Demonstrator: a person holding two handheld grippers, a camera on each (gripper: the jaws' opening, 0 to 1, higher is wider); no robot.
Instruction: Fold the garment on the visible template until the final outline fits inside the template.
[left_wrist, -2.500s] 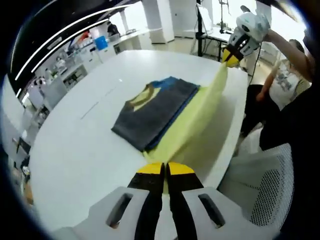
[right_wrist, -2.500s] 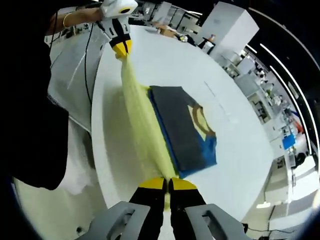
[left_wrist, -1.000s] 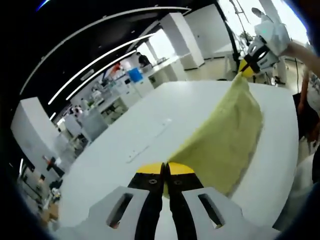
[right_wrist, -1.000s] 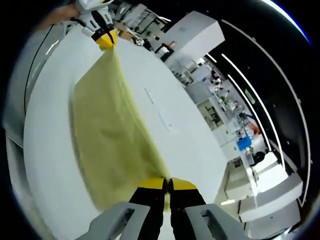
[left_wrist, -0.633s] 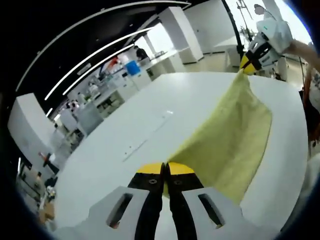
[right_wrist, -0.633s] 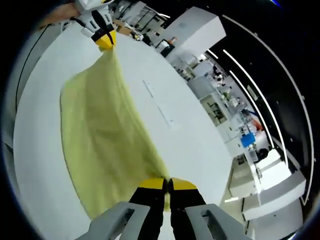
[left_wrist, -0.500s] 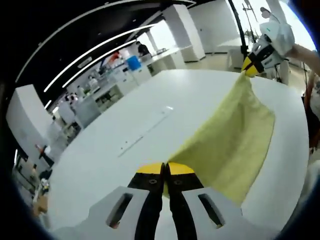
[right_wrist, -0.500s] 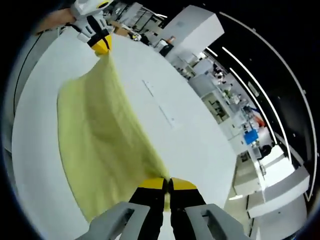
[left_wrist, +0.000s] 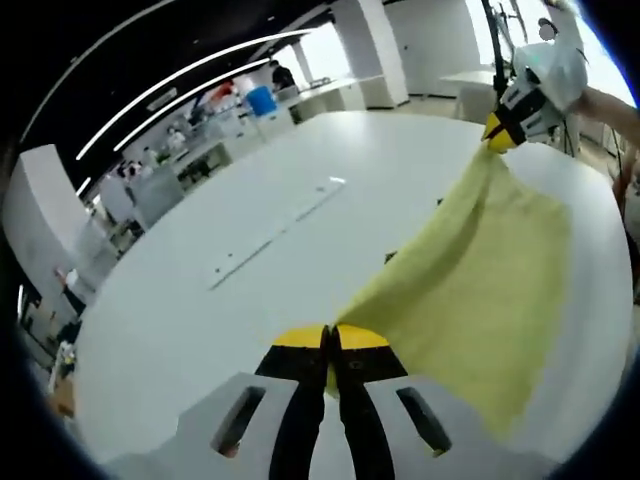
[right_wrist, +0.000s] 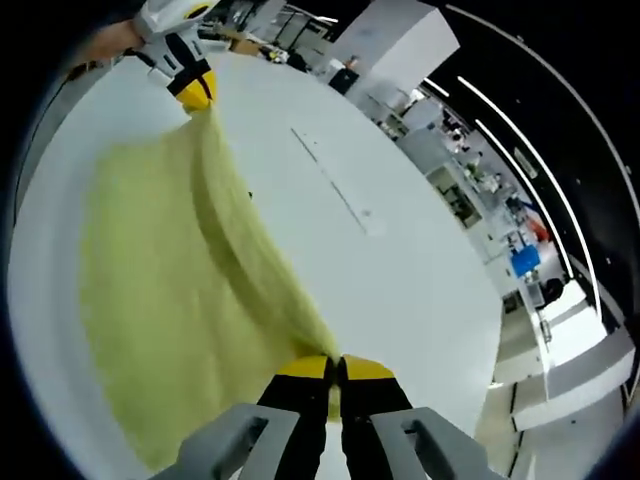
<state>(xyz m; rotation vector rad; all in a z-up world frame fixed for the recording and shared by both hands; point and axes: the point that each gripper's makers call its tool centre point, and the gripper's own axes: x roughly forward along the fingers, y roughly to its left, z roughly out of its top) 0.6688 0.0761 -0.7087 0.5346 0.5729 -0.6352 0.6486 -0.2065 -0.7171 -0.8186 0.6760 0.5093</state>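
Two grippers clamped on one yellow cloth

Both tools are pinched tight on the same yellow cloth (left_wrist: 470, 290), each at an upper corner, with no gap showing between the yellow-tipped jaws. In the left gripper view, the left gripper (left_wrist: 332, 342) bites the near corner, and the cloth runs away from it in a taut edge up to the right gripper (left_wrist: 497, 130), which grips the far corner near the desk's far right edge. A hand (left_wrist: 600, 100) shows behind that tool.

In the right gripper view the same hold appears from the other end: the right gripper (right_wrist: 333, 372) is clenched on its corner, and the cloth (right_wrist: 170, 300) stretches to the left gripper (right_wrist: 197, 92) at the far end of the desk. Below the taut edge the cloth spreads wide and drapes toward the near side of the white desk (left_wrist: 250, 200), covering the part beside the person. A long pale strip (left_wrist: 275, 232) lies flat along the bare middle of the desk, apart from the cloth.
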